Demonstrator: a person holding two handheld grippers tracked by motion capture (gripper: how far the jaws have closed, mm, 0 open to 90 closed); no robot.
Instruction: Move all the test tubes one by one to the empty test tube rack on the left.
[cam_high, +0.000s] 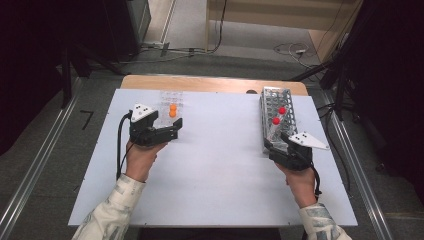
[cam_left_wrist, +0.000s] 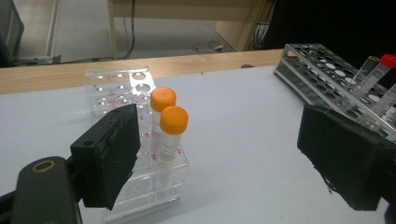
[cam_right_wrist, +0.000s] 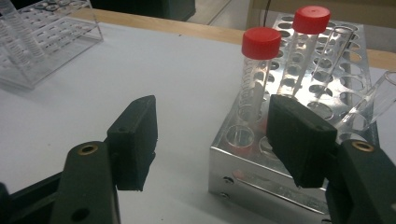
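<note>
The left hand-held gripper (cam_high: 176, 129) stood wide open at the clear rack (cam_left_wrist: 140, 140) near the counter's (cam_high: 215, 170) far-left edge, one pad beside the rack and nothing gripped. Its two orange-capped tubes (cam_left_wrist: 173, 133) stood upright, one just behind the other, clear-walled. Closing squarely on the nearer tube below its cap would probably serve best. The right hand-held gripper (cam_right_wrist: 210, 135), likewise open and empty, straddled the near corner of the metal rack (cam_right_wrist: 261, 163) at the far-right edge, which held two tilted red-capped tubes (cam_right_wrist: 258, 70).
</note>
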